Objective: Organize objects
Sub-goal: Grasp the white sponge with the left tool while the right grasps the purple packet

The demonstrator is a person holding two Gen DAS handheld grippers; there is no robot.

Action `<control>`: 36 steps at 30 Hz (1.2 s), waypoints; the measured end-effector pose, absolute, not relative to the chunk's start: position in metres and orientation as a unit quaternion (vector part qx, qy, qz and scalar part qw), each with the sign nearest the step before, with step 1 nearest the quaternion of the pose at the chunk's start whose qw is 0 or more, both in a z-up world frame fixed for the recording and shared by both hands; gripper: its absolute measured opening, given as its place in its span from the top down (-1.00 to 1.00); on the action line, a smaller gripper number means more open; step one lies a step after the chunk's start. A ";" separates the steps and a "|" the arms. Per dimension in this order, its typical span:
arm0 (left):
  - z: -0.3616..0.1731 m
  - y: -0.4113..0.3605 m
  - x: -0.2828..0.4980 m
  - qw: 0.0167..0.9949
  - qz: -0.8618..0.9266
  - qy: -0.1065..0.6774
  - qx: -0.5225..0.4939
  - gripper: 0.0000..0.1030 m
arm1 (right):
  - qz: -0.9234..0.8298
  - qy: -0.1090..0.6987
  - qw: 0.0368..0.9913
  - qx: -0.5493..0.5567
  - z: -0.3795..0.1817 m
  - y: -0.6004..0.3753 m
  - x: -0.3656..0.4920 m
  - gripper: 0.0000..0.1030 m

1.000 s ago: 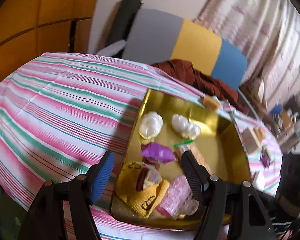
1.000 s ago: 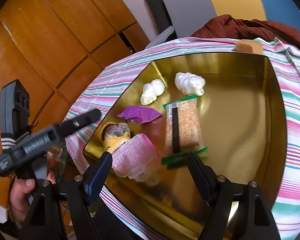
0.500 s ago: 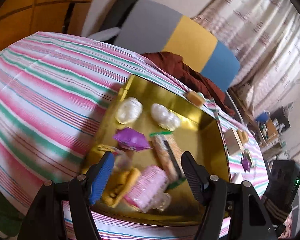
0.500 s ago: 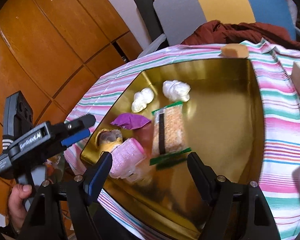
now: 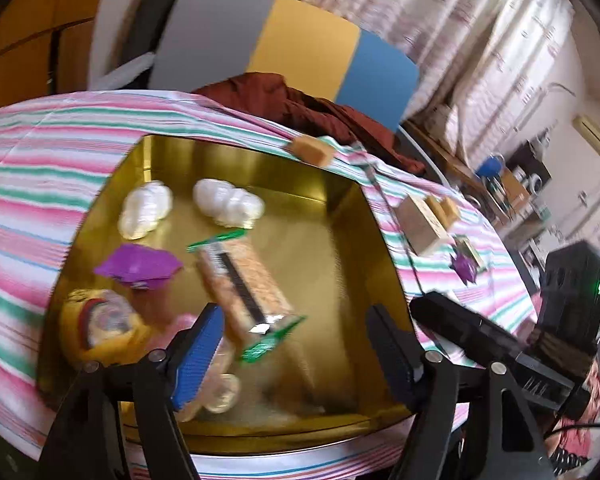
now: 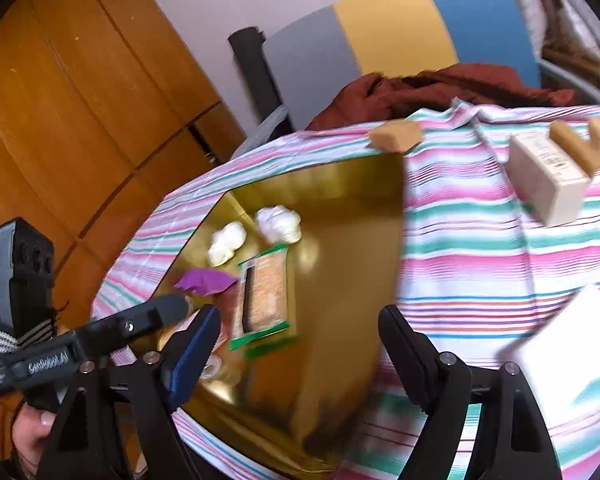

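Both sets of tongs stand wide and hold nothing, their jaws having just been opening: the left gripper [image 5: 296, 344] hovers low in its frame over the gold tray [image 5: 352, 240], seemingly done there. The right gripper [image 6: 300, 352] straddles the tray's edge (presumably heading for strays) toward the beige box [image 6: 548, 176] at upper right.

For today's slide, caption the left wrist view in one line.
Open left gripper hovers above a gold tray holding a snack bar and purple wrapper.
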State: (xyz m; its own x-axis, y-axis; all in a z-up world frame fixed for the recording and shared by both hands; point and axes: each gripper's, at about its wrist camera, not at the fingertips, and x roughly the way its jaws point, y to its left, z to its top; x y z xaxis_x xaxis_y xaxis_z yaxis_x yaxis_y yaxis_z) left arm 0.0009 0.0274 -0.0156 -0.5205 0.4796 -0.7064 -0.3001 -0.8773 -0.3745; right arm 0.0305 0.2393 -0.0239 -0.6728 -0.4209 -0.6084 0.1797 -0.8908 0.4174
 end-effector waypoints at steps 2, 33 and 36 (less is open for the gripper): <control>-0.012 0.037 0.002 0.234 0.867 -0.090 -0.431 -0.46 | -0.902 -0.190 0.165 0.350 -0.019 0.255 0.036 -0.64; -0.057 0.292 0.011 0.428 0.746 0.161 -0.485 -0.46 | -0.906 -0.243 -0.131 0.322 -0.053 0.482 0.084 -0.73; -0.064 0.301 0.009 0.413 0.754 0.190 -0.474 -0.45 | -0.911 -0.226 -0.124 0.322 -0.054 0.485 0.076 -0.73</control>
State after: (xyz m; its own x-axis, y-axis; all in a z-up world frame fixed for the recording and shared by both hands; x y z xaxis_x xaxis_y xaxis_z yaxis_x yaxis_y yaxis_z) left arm 0.0092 0.3009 -0.0642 -0.2103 0.4422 -0.8719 -0.8030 -0.5869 -0.1040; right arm 0.0755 0.4853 -0.0544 -0.7617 0.0815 -0.6427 -0.3720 -0.8673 0.3309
